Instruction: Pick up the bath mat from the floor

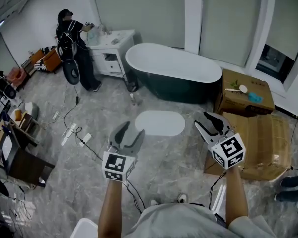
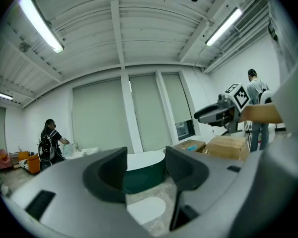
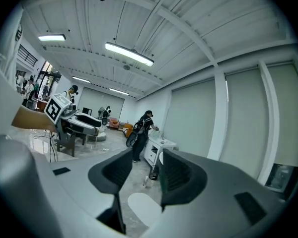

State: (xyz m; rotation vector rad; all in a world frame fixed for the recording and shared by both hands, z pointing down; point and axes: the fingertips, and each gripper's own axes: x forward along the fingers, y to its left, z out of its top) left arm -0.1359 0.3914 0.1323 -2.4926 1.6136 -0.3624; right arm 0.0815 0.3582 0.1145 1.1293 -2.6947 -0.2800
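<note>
Showing the bath mat (image 1: 160, 123) whole only overhead

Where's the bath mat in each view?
Head view: bath mat on the floor, centre, in front of the bathtub.
Left gripper view: bath mat low centre, seen between the fingers.
Right gripper view: bath mat low centre, between the fingers.
Shared landmark: person at the vanity.
</note>
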